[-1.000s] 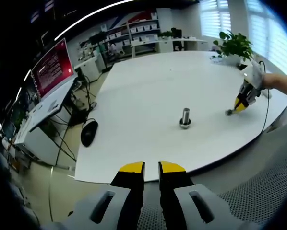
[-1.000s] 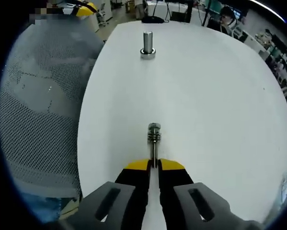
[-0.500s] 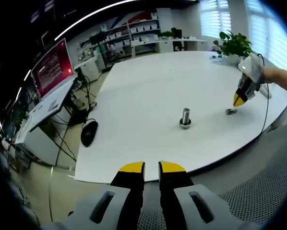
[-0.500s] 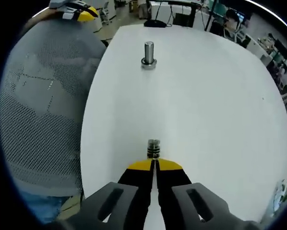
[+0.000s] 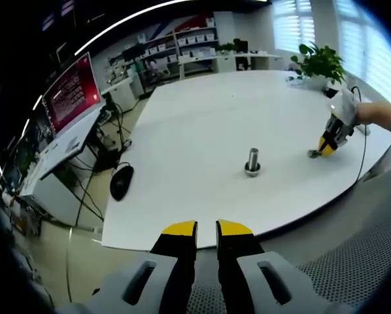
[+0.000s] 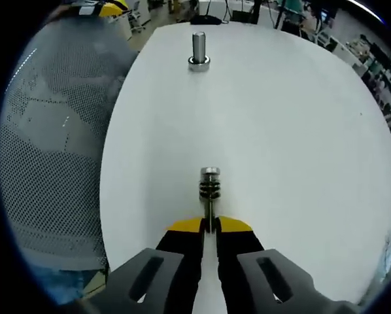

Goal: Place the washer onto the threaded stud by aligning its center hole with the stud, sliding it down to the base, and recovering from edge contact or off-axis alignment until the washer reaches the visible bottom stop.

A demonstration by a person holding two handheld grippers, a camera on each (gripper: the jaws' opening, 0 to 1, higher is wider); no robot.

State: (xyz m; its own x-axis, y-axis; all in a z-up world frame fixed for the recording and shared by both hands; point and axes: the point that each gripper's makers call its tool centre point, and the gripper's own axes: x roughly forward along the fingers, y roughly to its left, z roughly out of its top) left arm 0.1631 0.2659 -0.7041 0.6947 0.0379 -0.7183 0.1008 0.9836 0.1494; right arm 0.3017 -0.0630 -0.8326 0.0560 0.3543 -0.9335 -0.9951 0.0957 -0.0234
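White and broad, the round tabletop (image 5: 202, 124) sits in an office with a red-lit monitor (image 5: 70, 91) and a black computer mouse (image 5: 121, 180) on the left, shelves at the far wall and a green potted plant (image 5: 320, 62) at the far right.

Nearest the left side, the left hand-held gripper (image 5: 206, 229) hangs off the near edge of the tabletop, its yellow-tipped jaws nearly together with a narrow gap and nothing between them. It looks idle to me.

Mid-table stands the upright steel threaded stud (image 5: 252, 161) on its wider round base. In the right gripper view the stud (image 6: 199, 51) is well apart from the work, far up the table.

Further right, the right hand-held gripper (image 5: 327, 142) is down at the tabletop, clenched on a thin metal piece tied to a small stack of steel washers on a short pin (image 6: 210, 183). Whether one washer alone is pinched, I cannot tell.

By my reckoning the task is barely begun: a washer is being picked up, and carrying, aligning and sliding down to the base all remain.
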